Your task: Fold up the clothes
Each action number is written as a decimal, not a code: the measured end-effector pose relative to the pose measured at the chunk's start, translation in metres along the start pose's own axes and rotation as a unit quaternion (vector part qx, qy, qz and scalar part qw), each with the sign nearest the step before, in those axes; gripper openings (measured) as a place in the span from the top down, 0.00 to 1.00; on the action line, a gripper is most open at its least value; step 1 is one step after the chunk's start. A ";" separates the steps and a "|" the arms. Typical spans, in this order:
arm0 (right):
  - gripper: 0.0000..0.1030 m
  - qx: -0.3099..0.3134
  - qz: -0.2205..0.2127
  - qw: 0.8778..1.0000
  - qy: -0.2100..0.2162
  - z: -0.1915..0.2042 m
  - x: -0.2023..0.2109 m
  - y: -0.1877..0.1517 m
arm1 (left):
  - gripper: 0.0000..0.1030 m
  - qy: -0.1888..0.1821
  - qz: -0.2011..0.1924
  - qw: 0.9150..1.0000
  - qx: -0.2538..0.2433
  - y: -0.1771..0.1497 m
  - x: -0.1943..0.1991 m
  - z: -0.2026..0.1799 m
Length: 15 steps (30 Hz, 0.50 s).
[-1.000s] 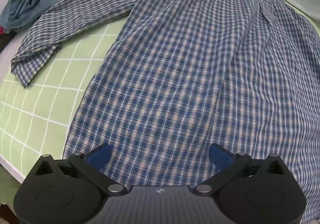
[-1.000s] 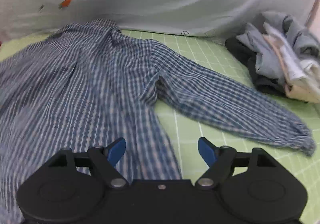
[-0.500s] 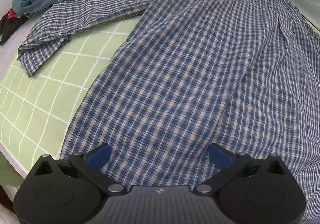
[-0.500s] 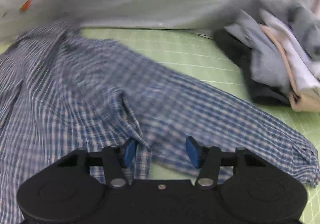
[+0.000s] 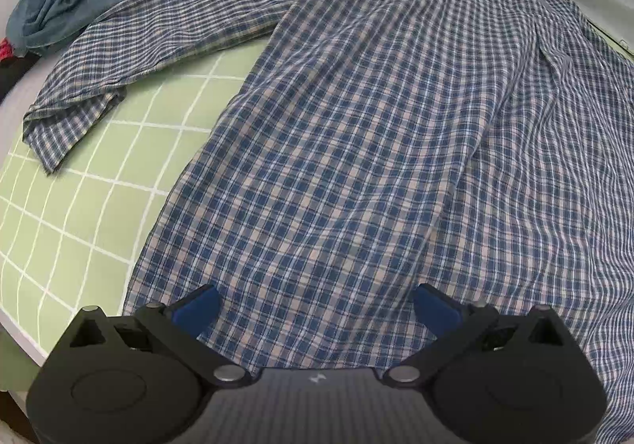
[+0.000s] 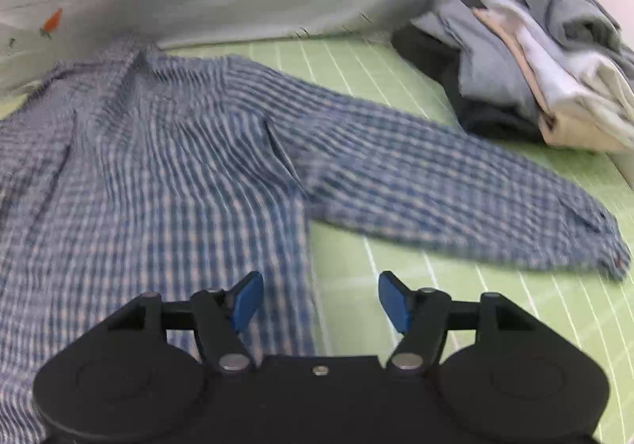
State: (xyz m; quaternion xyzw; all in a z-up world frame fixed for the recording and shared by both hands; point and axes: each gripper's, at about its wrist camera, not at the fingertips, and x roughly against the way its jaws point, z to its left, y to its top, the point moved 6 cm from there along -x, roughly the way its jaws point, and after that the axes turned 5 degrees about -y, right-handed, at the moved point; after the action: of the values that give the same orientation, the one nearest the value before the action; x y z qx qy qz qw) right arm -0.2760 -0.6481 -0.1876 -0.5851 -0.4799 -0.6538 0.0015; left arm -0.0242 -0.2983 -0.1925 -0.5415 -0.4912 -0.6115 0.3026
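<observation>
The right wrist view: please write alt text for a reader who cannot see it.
A blue plaid shirt lies spread on a green grid mat, one sleeve stretched toward the right. The open right gripper hovers over the shirt's side edge, nothing between its blue fingertips. A pile of clothes sits at the upper right.

Right gripper [image 6: 320,299]: jaws narrowing a half second back, now reopening, nothing between the blue pads; they are hanging over the plaid shirt's [image 6: 166,182] side edge where it meets the green grid mat [image 6: 495,309]. Its view is swinging back along the right sleeve [image 6: 455,198]. Left gripper [image 5: 315,309] is drifting across the shirt back, bringing the left sleeve [image 5: 130,60] closer in.
</observation>
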 end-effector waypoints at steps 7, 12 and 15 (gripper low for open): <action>0.34 -0.002 0.009 0.998 -0.056 -0.031 0.005 -0.012 | 0.00 -0.006 -0.004 1.000 -0.022 -0.001 0.003 -0.006; 0.30 -0.039 0.002 0.999 -0.037 -0.047 0.037 -0.023 | 0.00 -0.007 -0.011 1.000 -0.024 0.000 0.002 -0.006; 0.23 -0.041 -0.004 0.999 0.004 -0.038 0.059 -0.037 | 0.00 -0.005 -0.013 1.000 -0.018 -0.005 0.002 -0.009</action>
State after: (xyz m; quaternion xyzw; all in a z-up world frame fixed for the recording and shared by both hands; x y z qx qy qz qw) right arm -0.3443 -0.6188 -0.1597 -0.5803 -0.4546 -0.6753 -0.0233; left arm -0.0327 -0.3042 -0.1912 -0.5435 -0.4884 -0.6215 0.2827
